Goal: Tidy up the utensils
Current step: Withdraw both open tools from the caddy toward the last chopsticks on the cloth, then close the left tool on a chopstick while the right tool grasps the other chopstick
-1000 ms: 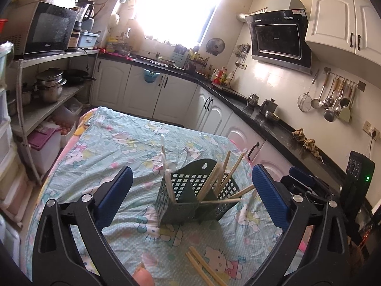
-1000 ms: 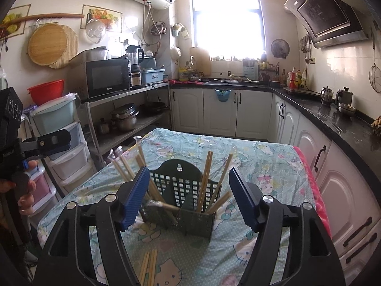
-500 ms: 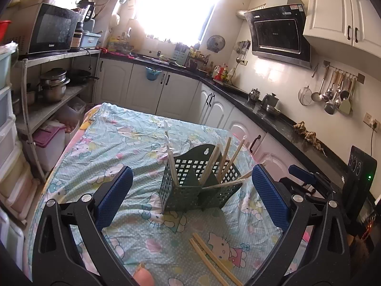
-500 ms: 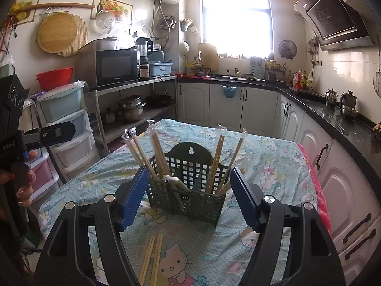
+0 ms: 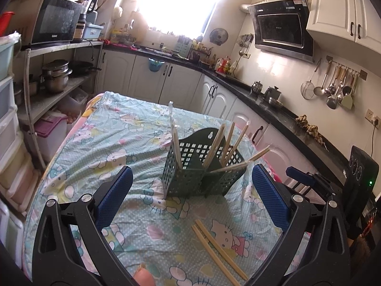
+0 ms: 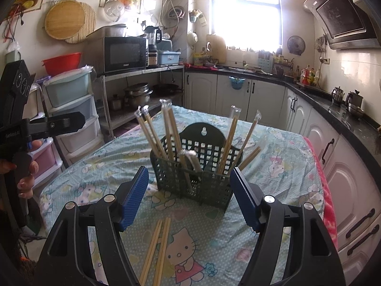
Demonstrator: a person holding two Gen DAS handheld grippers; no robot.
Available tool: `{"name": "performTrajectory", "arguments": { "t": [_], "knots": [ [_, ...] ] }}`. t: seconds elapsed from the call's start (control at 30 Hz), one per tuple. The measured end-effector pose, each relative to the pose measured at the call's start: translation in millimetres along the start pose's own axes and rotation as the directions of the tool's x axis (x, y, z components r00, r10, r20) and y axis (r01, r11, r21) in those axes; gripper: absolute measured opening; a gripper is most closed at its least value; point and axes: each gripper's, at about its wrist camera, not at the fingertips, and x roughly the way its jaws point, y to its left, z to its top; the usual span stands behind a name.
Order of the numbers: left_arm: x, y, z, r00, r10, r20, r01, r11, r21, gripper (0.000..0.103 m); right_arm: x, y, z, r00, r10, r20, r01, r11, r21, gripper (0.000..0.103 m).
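Note:
A dark green slotted utensil basket point(image 5: 202, 169) stands on the patterned tablecloth point(image 5: 114, 138), with several wrapped chopsticks upright in its compartments. It also shows in the right wrist view point(image 6: 197, 169). Loose bare chopsticks point(image 5: 218, 247) lie on the cloth in front of it, also seen in the right wrist view point(image 6: 158, 245). My left gripper point(image 5: 191, 199) is open and empty, above the cloth short of the basket. My right gripper point(image 6: 190, 196) is open and empty, just short of the basket, over the loose chopsticks.
The table's right edge borders white cabinets point(image 6: 343, 166) under a black counter point(image 5: 285, 116). A metal shelf with pots point(image 5: 56, 76) and plastic drawers point(image 6: 71, 119) stand at the left. The other handheld gripper point(image 6: 21, 124) shows at the left of the right wrist view.
Both grippers have drawn back and up from the basket, so more of the loose chopsticks on the cloth show. Both stay open.

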Motion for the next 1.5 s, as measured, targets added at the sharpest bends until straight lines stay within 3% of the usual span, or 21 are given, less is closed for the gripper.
{"name": "performTrajectory", "arguments": {
  "t": [0.53, 0.8, 1.03, 1.23, 1.5],
  "knots": [
    [28, 4, -30, 0.994, 0.002, -0.110, -0.003, 1.000, -0.004, 0.092, 27, 15, -39, 0.991, 0.032, -0.128, -0.036, 0.999, -0.030, 0.068],
    [45, 8, -41, 0.986, 0.011, -0.164, -0.012, 1.000, -0.006, 0.092, 53, 19, -63, 0.972, 0.043, -0.230, -0.052, 0.998, -0.030, 0.065],
    [74, 17, -57, 0.963, -0.014, -0.268, 0.001, 0.999, -0.049, 0.064, 78, 21, -87, 0.940, 0.063, -0.336, -0.073, 0.997, -0.017, 0.054],
    [100, 25, -73, 0.931, -0.064, -0.359, 0.022, 0.993, -0.119, 0.049, 94, 23, -99, 0.918, 0.084, -0.387, -0.091, 0.996, -0.002, 0.049],
    [132, 27, -85, 0.891, -0.115, -0.438, 0.046, 0.985, -0.165, 0.041, 118, 25, -106, 0.892, 0.107, -0.440, -0.101, 0.994, 0.037, 0.040]
  ]
}}
